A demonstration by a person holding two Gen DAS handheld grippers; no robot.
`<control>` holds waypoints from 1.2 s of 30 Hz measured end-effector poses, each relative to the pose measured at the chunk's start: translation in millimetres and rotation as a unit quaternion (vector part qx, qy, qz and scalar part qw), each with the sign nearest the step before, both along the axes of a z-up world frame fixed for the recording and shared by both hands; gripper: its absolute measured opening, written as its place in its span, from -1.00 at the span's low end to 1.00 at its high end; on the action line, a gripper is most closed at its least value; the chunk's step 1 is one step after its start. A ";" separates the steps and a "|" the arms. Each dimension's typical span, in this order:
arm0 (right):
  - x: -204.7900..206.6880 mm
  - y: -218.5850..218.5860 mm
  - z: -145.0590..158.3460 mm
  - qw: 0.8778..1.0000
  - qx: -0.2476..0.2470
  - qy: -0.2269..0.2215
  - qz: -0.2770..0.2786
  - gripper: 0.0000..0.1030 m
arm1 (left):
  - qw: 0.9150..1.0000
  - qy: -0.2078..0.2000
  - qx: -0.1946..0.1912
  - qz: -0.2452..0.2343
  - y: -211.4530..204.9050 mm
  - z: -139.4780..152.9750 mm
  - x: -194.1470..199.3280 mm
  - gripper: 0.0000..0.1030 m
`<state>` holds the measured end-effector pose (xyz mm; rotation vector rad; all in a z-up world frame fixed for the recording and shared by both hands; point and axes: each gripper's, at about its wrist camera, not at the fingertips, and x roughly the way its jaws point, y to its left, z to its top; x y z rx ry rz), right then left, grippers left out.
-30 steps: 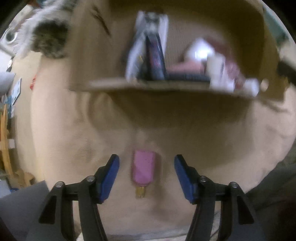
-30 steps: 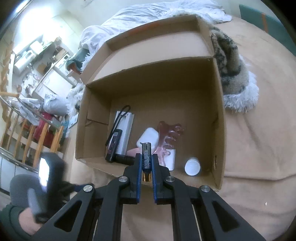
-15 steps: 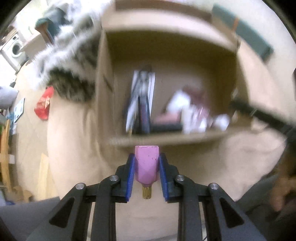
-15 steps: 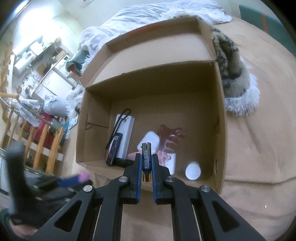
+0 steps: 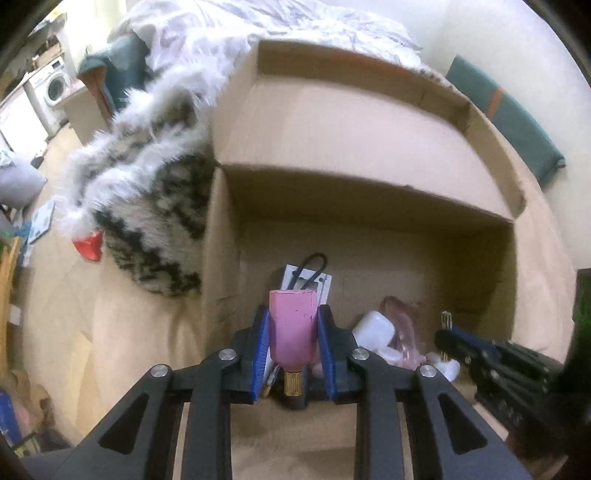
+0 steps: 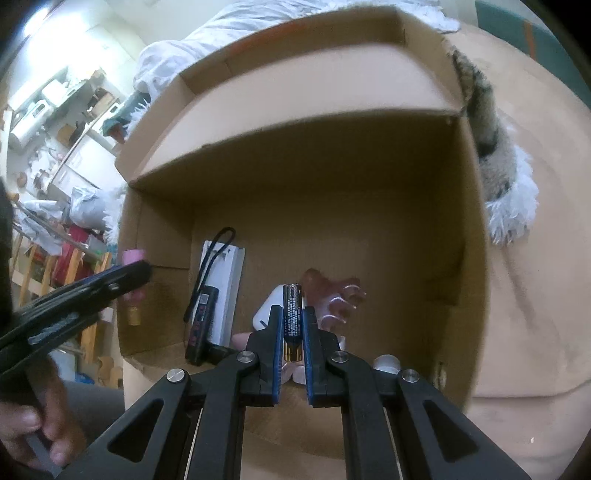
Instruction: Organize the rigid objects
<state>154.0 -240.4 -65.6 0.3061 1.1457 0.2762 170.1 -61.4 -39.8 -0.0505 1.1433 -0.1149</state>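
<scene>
My left gripper (image 5: 291, 321) is shut on a pink bottle-shaped piece (image 5: 293, 330) with a brass end, held over the near left edge of an open cardboard box (image 5: 221, 258). My right gripper (image 6: 293, 314) is shut on a black battery (image 6: 292, 319) above the box's (image 6: 472, 258) near side. Inside the box lie a white flat case with a black cord (image 6: 223, 284), a dark stick device (image 6: 201, 321), a white earbud case (image 6: 267, 310), a pink hair claw (image 6: 334, 291) and a white cap (image 6: 386, 362). The left gripper and pink piece (image 6: 131, 255) show at the left of the right wrist view.
The box stands on a tan blanket (image 5: 110, 332). A furry black-and-white throw (image 5: 155, 199) lies against the box's side. A white duvet (image 5: 258, 26) is behind. A red packet (image 5: 88, 245) lies to the left. Furniture and clutter stand off the bed at the left.
My left gripper closed on the pink piece that lay on the blanket, lifted it and carried it to the box. My right gripper moved forward over the box with the battery.
</scene>
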 end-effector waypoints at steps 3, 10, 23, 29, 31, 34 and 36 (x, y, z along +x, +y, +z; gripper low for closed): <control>2.0 4.6 -3.0 1.000 0.001 0.003 0.002 -0.80 | 1.000 -0.006 0.016 -0.010 -2.8 -16.2 3.8 -0.56; 6.1 4.4 -18.7 0.999 -0.001 0.031 -0.010 -0.80 | 0.999 -0.007 0.031 -0.026 -11.3 -28.8 1.8 -0.56; -3.5 -15.9 27.6 0.996 0.026 -0.056 -0.062 0.53 | 0.997 -0.054 0.053 -0.011 -14.7 4.0 -12.4 0.27; -13.6 -19.2 49.9 0.993 0.041 -0.082 -0.078 1.00 | 0.998 -0.034 0.047 -0.011 -2.8 25.4 -24.9 0.29; -19.0 -17.1 56.0 0.993 0.032 -0.081 -0.076 1.00 | 0.998 -0.037 0.045 -0.005 6.1 34.3 -33.0 0.41; -30.1 -13.9 66.4 0.993 0.020 -0.084 -0.076 1.00 | 0.998 -0.044 0.042 0.003 12.1 48.5 -48.9 0.54; -39.5 -13.0 74.0 0.993 0.018 -0.086 -0.074 1.00 | 0.998 -0.050 0.039 0.005 16.3 58.0 -58.8 0.62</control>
